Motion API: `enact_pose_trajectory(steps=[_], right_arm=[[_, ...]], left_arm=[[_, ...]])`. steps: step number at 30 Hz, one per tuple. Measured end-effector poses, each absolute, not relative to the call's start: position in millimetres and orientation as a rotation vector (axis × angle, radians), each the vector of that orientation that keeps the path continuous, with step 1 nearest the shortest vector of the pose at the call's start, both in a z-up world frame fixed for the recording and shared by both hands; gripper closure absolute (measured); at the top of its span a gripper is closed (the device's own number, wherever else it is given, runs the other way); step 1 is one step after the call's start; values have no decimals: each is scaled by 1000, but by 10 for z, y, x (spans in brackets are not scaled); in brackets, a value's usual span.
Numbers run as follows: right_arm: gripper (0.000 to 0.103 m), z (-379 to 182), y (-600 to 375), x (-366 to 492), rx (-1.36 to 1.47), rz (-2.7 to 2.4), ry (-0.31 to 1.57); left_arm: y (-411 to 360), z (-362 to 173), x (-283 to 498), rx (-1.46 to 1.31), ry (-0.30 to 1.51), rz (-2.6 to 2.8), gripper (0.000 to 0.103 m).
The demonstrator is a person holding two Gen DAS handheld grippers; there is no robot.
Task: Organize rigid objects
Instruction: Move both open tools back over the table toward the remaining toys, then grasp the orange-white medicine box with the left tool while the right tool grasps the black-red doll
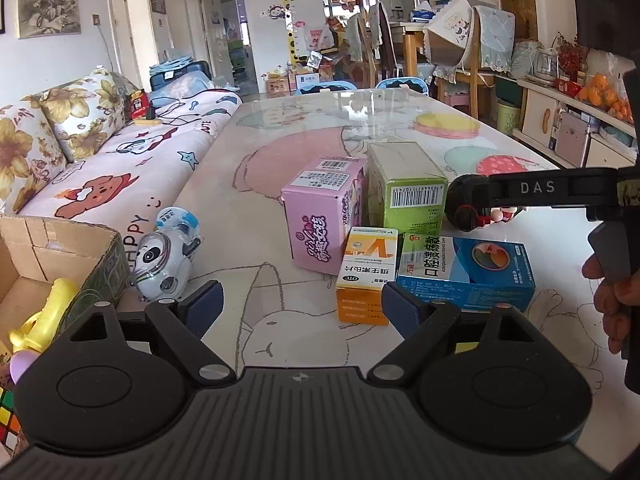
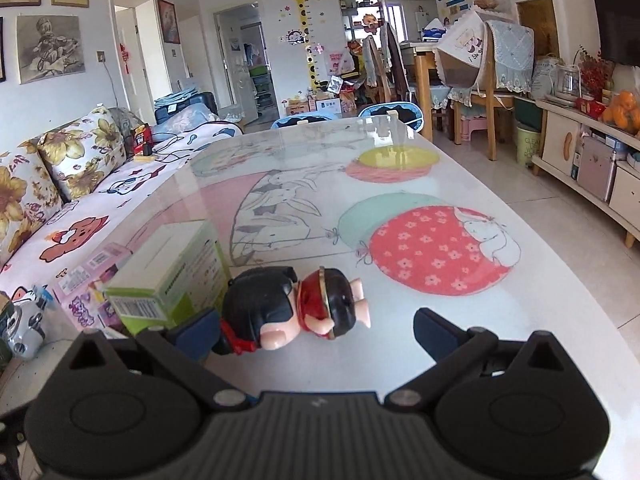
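A black and red pig figurine point(image 2: 294, 308) lies on its side on the table between the open fingers of my right gripper point(image 2: 316, 330); it also shows in the left wrist view point(image 1: 476, 210). My left gripper point(image 1: 300, 304) is open and empty above the table. In front of it stand an orange and white box point(image 1: 366, 276), a blue box point(image 1: 466, 270), a pink box point(image 1: 326, 216) and a green box point(image 1: 406, 188). A panda toy point(image 1: 164, 264) lies to the left.
A cardboard box point(image 1: 60, 256) with a yellow toy point(image 1: 44, 316) and a Rubik's cube point(image 1: 8, 420) stands at the table's left edge. A sofa point(image 1: 120, 160) runs along the left side. The right gripper's arm point(image 1: 560, 190) reaches over the table from the right.
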State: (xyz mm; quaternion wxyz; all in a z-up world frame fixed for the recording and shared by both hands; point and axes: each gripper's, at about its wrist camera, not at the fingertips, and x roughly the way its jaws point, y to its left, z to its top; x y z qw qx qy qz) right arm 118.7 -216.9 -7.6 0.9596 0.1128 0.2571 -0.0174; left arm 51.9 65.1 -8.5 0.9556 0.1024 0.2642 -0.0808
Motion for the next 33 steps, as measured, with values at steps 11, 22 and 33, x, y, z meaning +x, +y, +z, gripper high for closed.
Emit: enact_pose_trajectory(steps=[11,22,33], right_arm=[[1,-132,-2069,1527,111,19,575],[8,-178,-2018,1604,42,41,590],[8,-139,-1871,1505,-48,-3,542]], left_arm=[[472,-215,667,218,566,-199,7],[272,-252,848,193,589,-240,50],[402,-192,817,148,596,-238,61]])
